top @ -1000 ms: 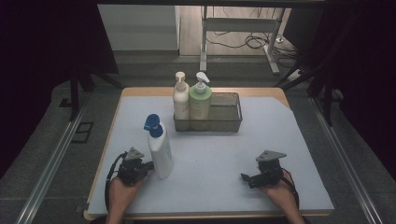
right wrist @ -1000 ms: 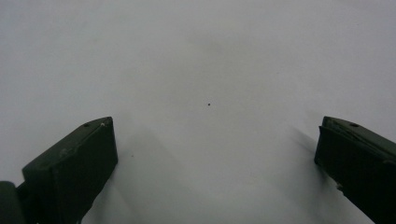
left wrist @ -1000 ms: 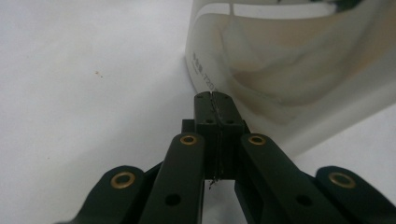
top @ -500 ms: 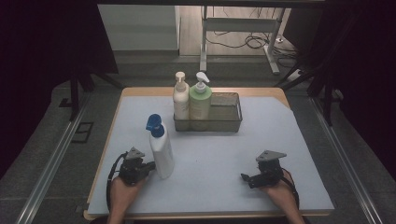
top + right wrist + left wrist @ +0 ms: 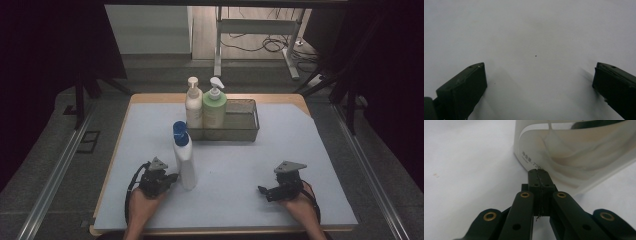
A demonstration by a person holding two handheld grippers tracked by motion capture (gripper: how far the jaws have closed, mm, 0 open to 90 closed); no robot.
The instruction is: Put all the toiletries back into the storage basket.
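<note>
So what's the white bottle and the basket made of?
White bottle: probably plastic, smooth and a bit see-through, since light glows through its wall in the left gripper view. Basket: looks like dark metal mesh, as you can see through its sides.

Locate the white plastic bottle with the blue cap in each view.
High view: the white plastic bottle with the blue cap stands left of centre, beside the left gripper.
Left gripper view: its base sits top right, beyond the shut jaws.
Right gripper view: not in it.
Shared landmark: the pale table cover.
</note>
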